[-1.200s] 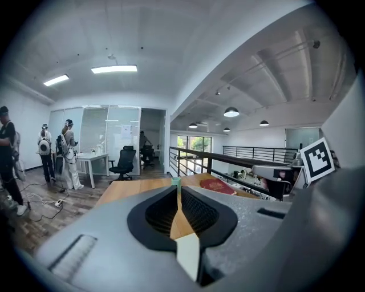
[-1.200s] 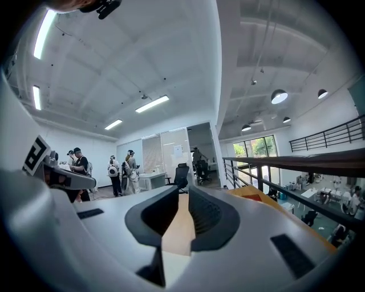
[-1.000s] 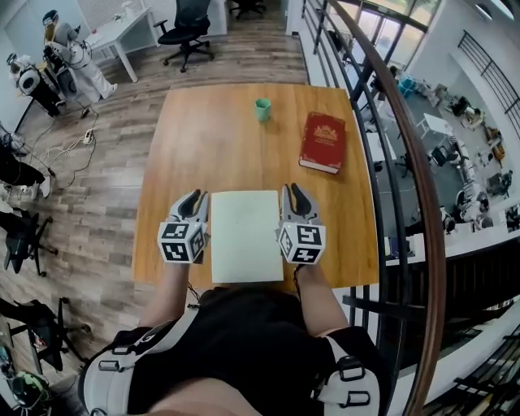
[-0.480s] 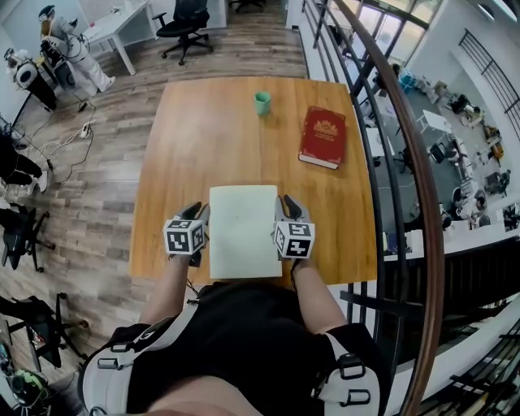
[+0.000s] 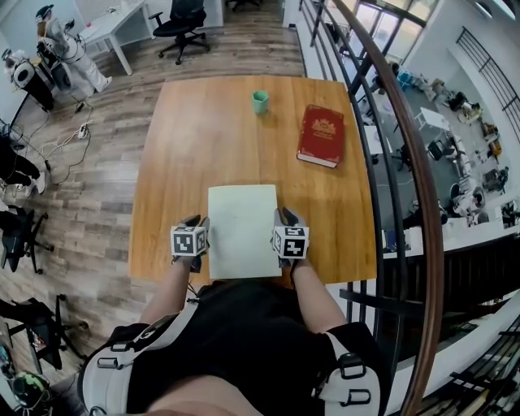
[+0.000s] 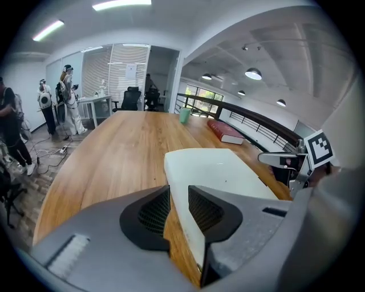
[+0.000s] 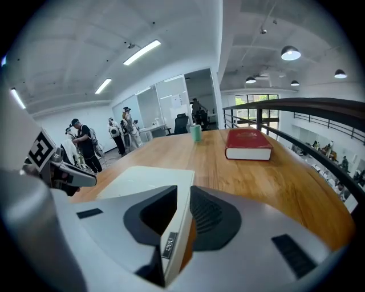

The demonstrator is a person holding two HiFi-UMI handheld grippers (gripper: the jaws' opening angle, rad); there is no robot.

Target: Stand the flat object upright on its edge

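The flat white object lies level over the near part of the wooden table, and I cannot tell whether it touches the wood. My left gripper is at its left edge and my right gripper at its right edge. In the left gripper view the object's edge runs between the jaws of my left gripper. They have just been opening, and wood shows beside the edge. In the right gripper view my right gripper closes tightly on the object's labelled edge.
A red book lies at the table's far right and a green cup stands at the far middle. A dark railing runs along the table's right side. People and an office chair are beyond the far left.
Both grippers and the white object between them have sunk toward the table and drawn nearer to the person. The object has stayed level. The book and the cup have not moved.
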